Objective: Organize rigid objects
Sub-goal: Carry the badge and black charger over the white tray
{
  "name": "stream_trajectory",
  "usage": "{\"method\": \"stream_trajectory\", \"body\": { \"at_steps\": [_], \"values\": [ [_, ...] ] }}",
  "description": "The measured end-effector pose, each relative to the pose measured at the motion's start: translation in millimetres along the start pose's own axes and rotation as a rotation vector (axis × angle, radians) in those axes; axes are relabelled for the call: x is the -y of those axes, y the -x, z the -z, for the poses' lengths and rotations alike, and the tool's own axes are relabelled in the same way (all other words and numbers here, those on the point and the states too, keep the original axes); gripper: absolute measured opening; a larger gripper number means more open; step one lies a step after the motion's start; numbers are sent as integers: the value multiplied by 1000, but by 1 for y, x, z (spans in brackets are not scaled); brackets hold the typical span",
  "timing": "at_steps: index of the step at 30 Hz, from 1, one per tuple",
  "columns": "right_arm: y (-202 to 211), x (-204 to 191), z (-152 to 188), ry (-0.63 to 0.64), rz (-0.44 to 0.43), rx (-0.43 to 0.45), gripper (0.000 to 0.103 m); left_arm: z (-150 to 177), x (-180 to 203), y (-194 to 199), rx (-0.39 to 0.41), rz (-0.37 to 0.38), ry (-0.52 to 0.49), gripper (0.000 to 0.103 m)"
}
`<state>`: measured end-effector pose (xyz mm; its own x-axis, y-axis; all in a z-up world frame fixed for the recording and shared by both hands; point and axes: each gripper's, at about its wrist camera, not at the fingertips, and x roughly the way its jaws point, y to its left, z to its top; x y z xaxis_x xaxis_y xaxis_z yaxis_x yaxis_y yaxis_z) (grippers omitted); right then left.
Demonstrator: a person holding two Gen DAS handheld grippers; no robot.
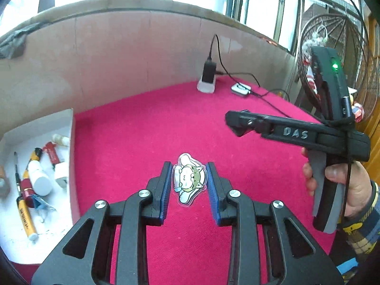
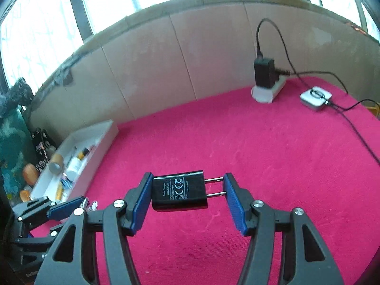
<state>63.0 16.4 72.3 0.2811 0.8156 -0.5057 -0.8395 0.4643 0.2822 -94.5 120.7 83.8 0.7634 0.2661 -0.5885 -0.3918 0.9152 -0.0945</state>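
While charger (image 2: 179, 192) pinched: right hand-held gripper (image 2: 187, 194); left (image 1: 189, 181) spread astride sticker (image 1: 188, 178).

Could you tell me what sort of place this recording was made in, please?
Probably a home balcony or sunroom serving as a work spot: a table under red cloth, barred windows behind a cardboard screen, and a white box of household odds and ends.

Open red cloth (image 2: 261, 147) mid-table; white box (image 2: 99, 142) blocks left, power strip (image 2: 269, 91) the far edge.
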Motion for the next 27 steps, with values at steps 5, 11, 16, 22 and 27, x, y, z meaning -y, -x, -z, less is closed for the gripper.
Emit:
{"method": "stream_trajectory", "body": {
  "at_steps": [5, 11, 16, 22, 27],
  "values": [
    [15, -10, -13, 19, -24, 47, 59, -8, -4, 15, 46, -15, 11, 28],
    [31, -23, -23, 40, -46, 93, 59, -11, -9, 27, 81, -36, 21, 28],
    [38, -33, -30, 54, -66, 112, 59, -13, -14, 35, 104, -45, 35, 28],
    [43, -45, -32, 74, -82, 118, 59, -15, -21, 45, 129, -50, 49, 28],
    [41, -59, -33, 98, -92, 112, 59, -13, -29, 54, 149, -65, 69, 28]
  ]
}}
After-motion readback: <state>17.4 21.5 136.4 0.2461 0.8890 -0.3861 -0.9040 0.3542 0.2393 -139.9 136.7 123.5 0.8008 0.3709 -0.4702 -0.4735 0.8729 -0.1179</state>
